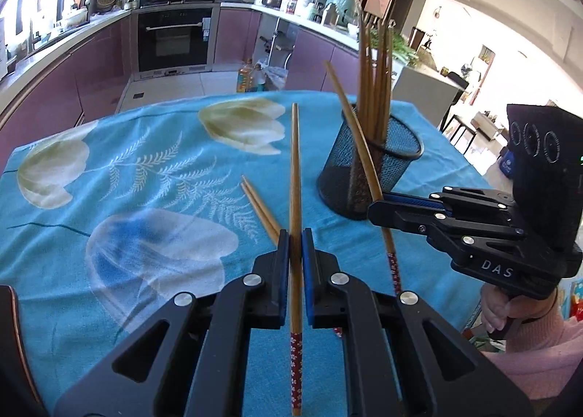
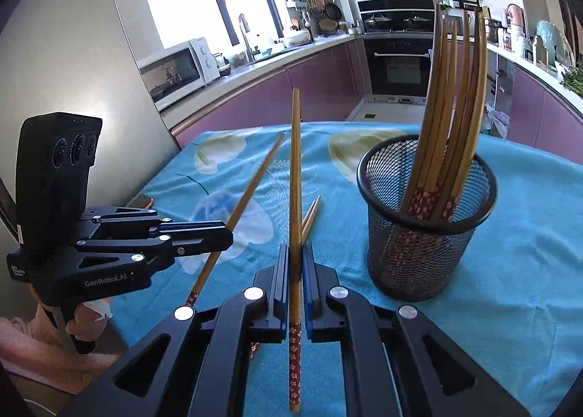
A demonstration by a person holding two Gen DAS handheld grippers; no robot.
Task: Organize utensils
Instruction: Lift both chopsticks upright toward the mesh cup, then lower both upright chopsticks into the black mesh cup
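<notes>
Clamping one chopstick (image 1: 296,176) between closed fingers, left gripper (image 1: 295,240) above the blue flowered tablecloth (image 1: 109,162), two loose chopsticks (image 1: 260,209) lying just beside it. Further right, right gripper (image 2: 296,254) pinched shut on another chopstick (image 2: 295,176), near the black mesh holder (image 2: 426,220) packed with upright chopsticks.

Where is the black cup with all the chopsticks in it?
The black mesh cup stands upright on the blue flowered tablecloth, to the right of the right gripper. In the left wrist view it sits just beyond that gripper.
</notes>
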